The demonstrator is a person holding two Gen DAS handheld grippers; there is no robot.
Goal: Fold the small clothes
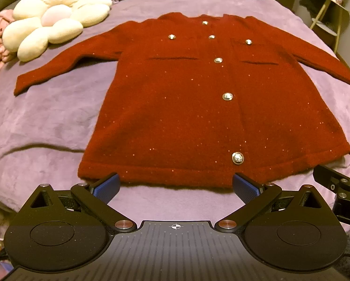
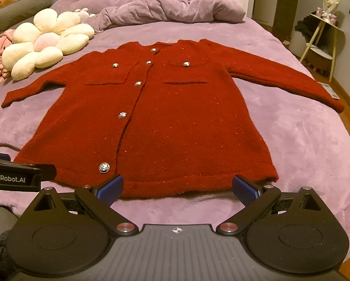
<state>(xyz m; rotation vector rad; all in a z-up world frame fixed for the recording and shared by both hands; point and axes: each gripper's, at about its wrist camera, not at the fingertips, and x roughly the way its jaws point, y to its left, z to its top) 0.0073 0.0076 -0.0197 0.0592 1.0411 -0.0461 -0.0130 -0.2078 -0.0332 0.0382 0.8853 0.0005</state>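
- A small red knit cardigan (image 1: 175, 98) with silver buttons lies face up and spread flat on a lilac plush blanket (image 1: 46, 117) that covers a bed.
- Both sleeves stretch out to either side of the cardigan's body; two chest pocket flaps and a buttoned front placket show.
- The left gripper (image 1: 176, 186) hovers just short of the cardigan's hem, its blue-padded fingers spread wide apart and holding nothing.
- The right gripper (image 2: 177, 187) sits beside it at the same hem, further toward the cardigan's right side, its fingers likewise wide apart and empty.
- Each gripper's edge shows at the side of the other's view, so the two are close together.
- Beyond the cardigan's left sleeve lies a cream flower-shaped cushion (image 1: 53, 21); past the collar, a rumpled lilac duvet (image 2: 170, 7).
- Judged from the flat, unfolded garment, folding has not begun; this looks like the approach before a first grasp.
- The next move likely calls for closing on a sleeve or a hem corner, pinching both knit layers together so the fold carries over cleanly.
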